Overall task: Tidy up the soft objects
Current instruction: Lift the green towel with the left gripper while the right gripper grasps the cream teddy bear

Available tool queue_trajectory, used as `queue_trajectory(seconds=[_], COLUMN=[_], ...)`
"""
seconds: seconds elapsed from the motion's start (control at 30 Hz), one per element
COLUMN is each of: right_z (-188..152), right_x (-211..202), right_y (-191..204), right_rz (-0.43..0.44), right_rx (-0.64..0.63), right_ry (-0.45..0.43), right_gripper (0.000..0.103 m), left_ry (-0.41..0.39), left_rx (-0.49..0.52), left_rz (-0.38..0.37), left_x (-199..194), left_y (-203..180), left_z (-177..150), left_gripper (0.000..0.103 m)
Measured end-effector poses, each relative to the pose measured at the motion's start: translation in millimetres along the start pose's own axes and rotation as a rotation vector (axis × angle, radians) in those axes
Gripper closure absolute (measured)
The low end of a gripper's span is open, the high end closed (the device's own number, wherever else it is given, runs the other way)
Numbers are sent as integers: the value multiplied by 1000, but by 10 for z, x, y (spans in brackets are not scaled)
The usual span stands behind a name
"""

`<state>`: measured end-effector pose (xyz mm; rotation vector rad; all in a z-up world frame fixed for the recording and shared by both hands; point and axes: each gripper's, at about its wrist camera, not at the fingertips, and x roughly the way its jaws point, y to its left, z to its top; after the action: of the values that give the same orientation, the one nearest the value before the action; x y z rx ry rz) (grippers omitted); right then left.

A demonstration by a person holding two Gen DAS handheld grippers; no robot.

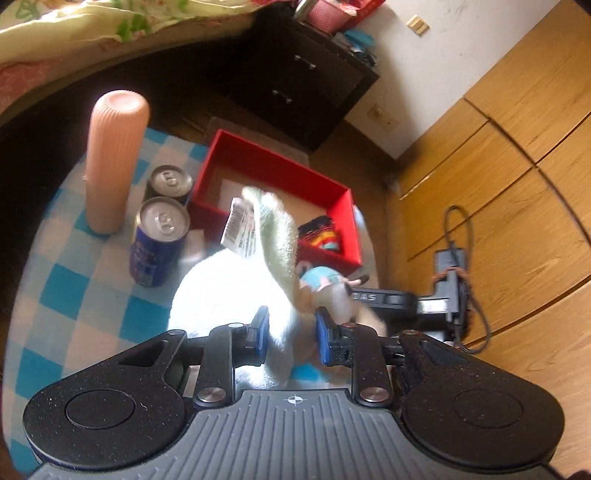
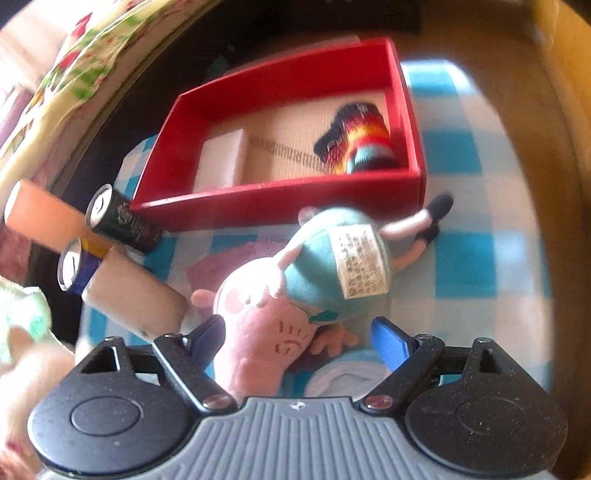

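Observation:
My left gripper is shut on a pale green towel that stretches up from its blue pads toward the red box; a barcode tag hangs from it. A striped knit item lies in the box's right corner. My right gripper stands open over a pink pig plush in a teal dress, with the plush's head between the fingers and the pads apart from it. The plush lies on the checked cloth just in front of the red box, which holds the striped knit item.
Two drink cans and a tall pink ribbed bottle stand left of the box on the blue-and-white checked tablecloth. A folded white cloth lies under the plush. A dark drawer unit, wooden cupboards and a bed surround the table.

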<state>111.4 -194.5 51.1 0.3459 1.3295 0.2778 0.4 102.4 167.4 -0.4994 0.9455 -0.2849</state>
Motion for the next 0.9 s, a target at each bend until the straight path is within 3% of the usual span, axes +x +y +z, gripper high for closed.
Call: queue_trajectory(seconds=[0.1, 0.17, 0.27, 0.33, 0.4, 0.43, 0.57, 0.63, 0.73, 0.8, 0.9], right_z=[-5, -20, -47, -56, -58, -62, -95, -157, -359, -517, -649], right_x=[100, 170, 281, 300, 287, 275, 253, 166, -62, -214, -264], right_y=[-22, 27, 43, 58, 75, 84, 96, 104, 187, 152, 6], right_rz=[59, 49, 30, 29, 14, 0, -25, -31, -71, -88, -61], right_rx=[48, 28, 28, 23, 2, -11, -61, -100, -249, -284, -245], right_ry=[41, 54, 74, 78, 66, 59, 58, 50, 13, -38, -24], right_gripper=[37, 37, 37, 37, 36, 36, 36, 36, 36, 33, 32], left_ry=[2, -11, -1, 30, 46, 68, 193, 188, 143, 171, 177], left_rx=[-9, 19, 81, 107, 116, 125, 173, 240, 410, 469, 537], left_rz=[-38, -12, 49, 82, 137, 172, 198, 214, 308, 286, 237], left_x=[34, 20, 7, 99, 261, 382, 758, 794, 899, 982, 913], left_y=[-23, -65, -97, -70, -13, 8, 36, -12, -135, -228, -374], left_z=[15, 38, 19, -46, -177, -255, -617, -724, -821, -891, -959], left_gripper=[82, 87, 87, 78, 46, 39, 41, 35, 31, 32, 31])
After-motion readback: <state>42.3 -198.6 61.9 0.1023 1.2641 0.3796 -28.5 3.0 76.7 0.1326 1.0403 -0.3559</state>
